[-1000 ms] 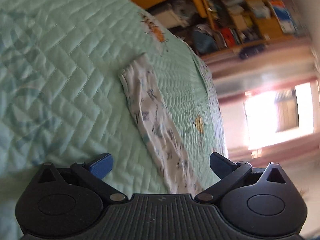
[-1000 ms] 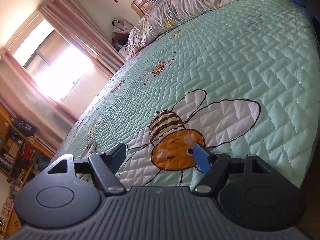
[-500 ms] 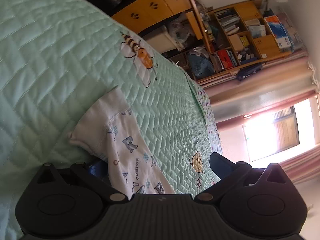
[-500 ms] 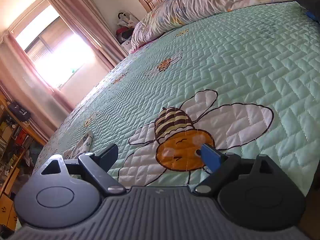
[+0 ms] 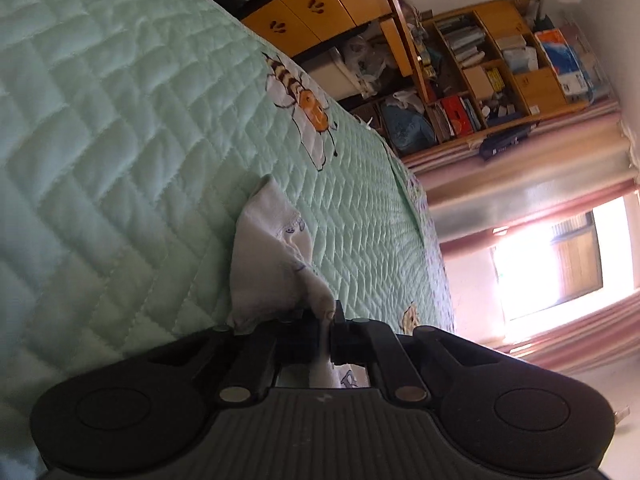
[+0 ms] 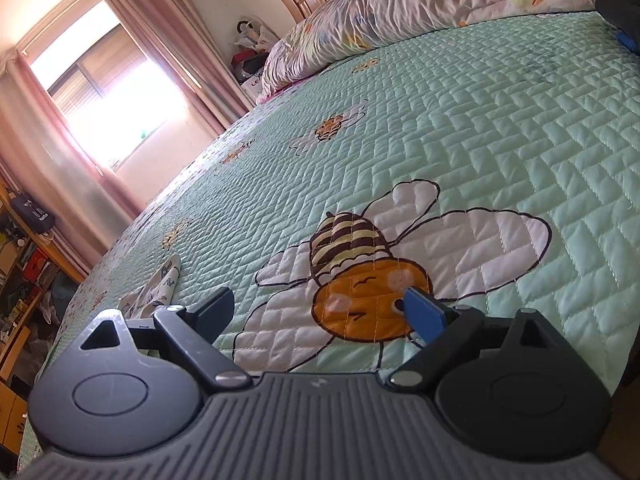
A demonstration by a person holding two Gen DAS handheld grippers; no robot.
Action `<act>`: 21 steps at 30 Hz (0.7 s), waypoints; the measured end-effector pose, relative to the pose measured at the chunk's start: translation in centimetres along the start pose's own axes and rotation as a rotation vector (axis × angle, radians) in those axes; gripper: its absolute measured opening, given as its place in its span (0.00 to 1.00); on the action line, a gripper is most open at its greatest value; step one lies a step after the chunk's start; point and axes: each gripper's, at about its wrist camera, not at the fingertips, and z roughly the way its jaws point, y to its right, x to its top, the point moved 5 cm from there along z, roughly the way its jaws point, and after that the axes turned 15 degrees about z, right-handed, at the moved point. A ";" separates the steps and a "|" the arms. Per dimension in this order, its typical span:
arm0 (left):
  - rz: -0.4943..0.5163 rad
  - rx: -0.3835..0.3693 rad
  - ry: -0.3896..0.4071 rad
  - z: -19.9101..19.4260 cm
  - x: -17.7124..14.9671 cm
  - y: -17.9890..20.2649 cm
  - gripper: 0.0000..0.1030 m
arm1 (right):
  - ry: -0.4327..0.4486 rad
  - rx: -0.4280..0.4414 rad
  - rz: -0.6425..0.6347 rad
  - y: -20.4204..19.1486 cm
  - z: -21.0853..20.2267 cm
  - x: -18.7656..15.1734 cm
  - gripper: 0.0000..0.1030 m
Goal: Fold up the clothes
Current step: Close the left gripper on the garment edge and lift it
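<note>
**Operator:** My left claw (image 5: 326, 334) is clenched on the white cotton garment with blue letter print (image 5: 276, 264). Its two fingers are pressed together with the cloth pinched between them, and a bunched fold of the garment rises just ahead of the tips.

**Colleague:** Where is the garment lying?

**Operator:** On the mint-green quilted bedspread (image 5: 120, 128), near the side of the bed that faces the wooden bookshelf (image 5: 500, 72). From my right wrist camera I see the garment (image 6: 160, 284) as a small crumpled strip, far to the left and well apart from the claw.

**Colleague:** And the right claw?

**Operator:** My right claw (image 6: 320, 312) is released, its fingers spread wide with nothing between them. It hangs low over the large embroidered bee with orange body and white wings (image 6: 380, 264) stitched into the bedspread (image 6: 500, 120). I cannot tell whether the tips touch the cover.

**Colleague:** Anything else?

**Operator:** A floral-printed duvet (image 6: 400, 12) lies bunched along the head of the bed.
</note>
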 end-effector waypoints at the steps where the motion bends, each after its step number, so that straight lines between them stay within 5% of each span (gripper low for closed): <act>1: -0.013 0.014 0.004 -0.4 0.0 -0.3 0.10 | 0.000 0.001 0.001 0.0 0.0 0.0 0.89; 7: -0.121 0.004 0.028 -1.9 0.0 -2.0 0.20 | -0.001 0.010 0.011 0.1 0.0 0.1 0.89; 12: -0.088 0.018 0.065 -2.9 0.5 -1.4 0.21 | -0.001 0.014 0.016 0.2 0.0 0.1 0.89; 16: -0.071 0.028 0.091 -4.4 0.6 -1.2 0.47 | -0.001 0.012 0.013 0.2 0.1 0.1 0.89; 21: -0.065 0.021 0.078 -4.3 0.5 -1.4 0.47 | 0.000 0.012 0.013 0.2 0.1 0.1 0.89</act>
